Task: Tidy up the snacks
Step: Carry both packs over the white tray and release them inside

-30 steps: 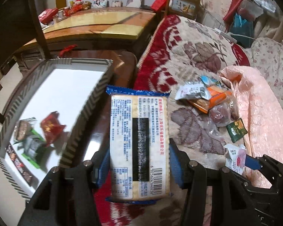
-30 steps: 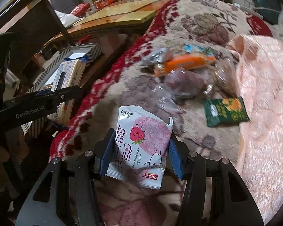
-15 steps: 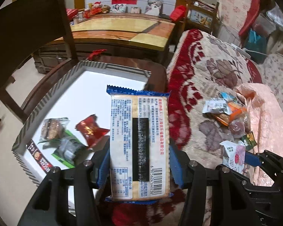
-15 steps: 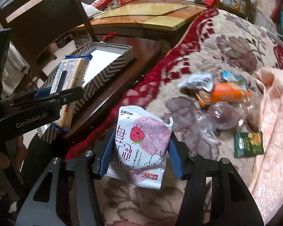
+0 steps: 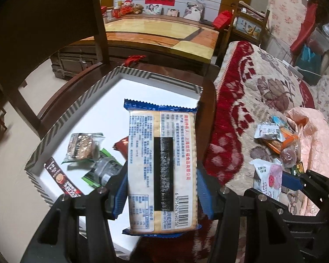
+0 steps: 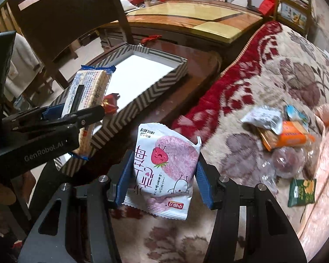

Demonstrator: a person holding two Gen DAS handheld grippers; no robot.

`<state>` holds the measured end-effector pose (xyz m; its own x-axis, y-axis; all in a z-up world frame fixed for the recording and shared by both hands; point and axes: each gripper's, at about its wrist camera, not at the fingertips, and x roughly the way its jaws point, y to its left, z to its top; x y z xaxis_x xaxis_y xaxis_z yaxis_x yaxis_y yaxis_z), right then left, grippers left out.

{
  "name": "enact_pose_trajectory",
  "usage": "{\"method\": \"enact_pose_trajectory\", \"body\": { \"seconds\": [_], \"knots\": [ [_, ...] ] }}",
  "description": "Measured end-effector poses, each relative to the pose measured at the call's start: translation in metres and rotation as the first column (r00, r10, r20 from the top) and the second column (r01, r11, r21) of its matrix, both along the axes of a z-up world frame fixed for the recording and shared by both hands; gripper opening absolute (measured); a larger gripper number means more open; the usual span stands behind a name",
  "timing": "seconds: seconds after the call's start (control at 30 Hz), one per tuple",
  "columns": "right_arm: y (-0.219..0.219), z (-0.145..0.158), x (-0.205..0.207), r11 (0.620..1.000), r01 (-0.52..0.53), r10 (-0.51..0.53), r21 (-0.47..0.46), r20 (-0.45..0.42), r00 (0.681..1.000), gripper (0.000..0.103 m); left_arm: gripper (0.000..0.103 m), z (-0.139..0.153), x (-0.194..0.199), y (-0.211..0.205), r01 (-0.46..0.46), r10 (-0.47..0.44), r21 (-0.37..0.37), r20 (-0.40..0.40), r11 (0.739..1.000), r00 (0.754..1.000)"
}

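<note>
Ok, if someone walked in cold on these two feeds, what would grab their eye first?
Probably the cracker pack filling the left wrist view, clamped in the left gripper over the chevron-sided box, where a few snacks already lie. Next, the white strawberry snack bag held in the right gripper above the floral blanket. Beyond it, a loose heap of unsorted snacks sits on that blanket.

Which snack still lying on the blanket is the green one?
The small green packet, lying at the near end of the pile on the blanket. The others there are orange, silvery, blue or clear.
</note>
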<state>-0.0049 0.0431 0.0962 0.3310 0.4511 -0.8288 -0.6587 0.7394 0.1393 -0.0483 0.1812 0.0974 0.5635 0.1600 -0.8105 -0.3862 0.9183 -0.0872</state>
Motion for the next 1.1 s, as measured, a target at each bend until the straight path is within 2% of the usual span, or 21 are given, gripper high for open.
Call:
{"method": "enact_pose_trajectory", "body": {
  "seconds": [0.53,0.9,1.1],
  "knots": [
    [0.065,0.008,0.009,0.995,-0.103,0.103,-0.014,0.013,0.995,0.053,0.058,-0.007,-0.013,0.049,-0.113,0.113,-0.018,-0.015,0.993,0.994],
    [0.109,0.006,0.03,0.987,-0.16,0.16,-0.011,0.005,0.987,0.053,0.058,-0.018,-0.018,0.081,-0.184,0.183,-0.027,-0.041,0.983,0.982],
    [0.139,-0.002,0.044,0.979,-0.196,0.197,-0.046,0.011,0.98,0.053,0.058,-0.025,-0.014,0.092,-0.203,0.201,-0.033,-0.057,0.979,0.978]
  ]
}}
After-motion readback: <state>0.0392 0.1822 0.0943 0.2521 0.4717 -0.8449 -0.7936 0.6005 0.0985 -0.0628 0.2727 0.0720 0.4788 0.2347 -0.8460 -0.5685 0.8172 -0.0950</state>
